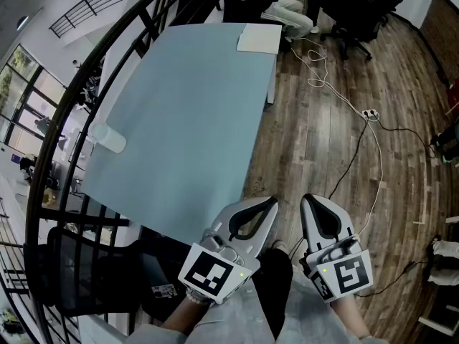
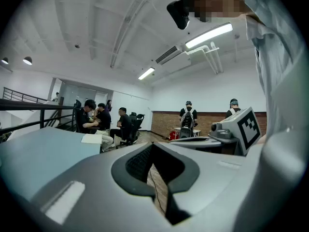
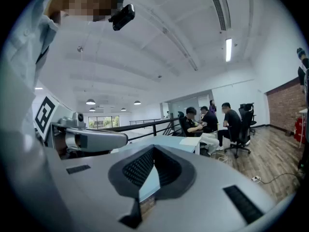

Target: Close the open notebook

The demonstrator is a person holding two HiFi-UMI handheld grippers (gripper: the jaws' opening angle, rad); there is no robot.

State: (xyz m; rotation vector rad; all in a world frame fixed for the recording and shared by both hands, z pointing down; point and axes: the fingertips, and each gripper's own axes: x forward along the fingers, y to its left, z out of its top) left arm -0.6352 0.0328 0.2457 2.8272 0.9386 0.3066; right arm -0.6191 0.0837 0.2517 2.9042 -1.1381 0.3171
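Not begun: L claw (image 1: pixel 268 205), R claw (image 1: pixel 307 202) together, empty. Next: reach notebook (image 1: pixel 259 38), upper centre of desk (image 1: pixel 179 120), flip cover.

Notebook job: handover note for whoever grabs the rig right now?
Left gripper: shut, empty, held low by the body.
Right gripper: shut, empty, beside the left one.
Both are short of the table's near edge.
Notebook: flat on the table's far corner, untouched. Open or shut can't be told from here.
Done: nothing.
Left: move up to the far end, probably fold the cover over.
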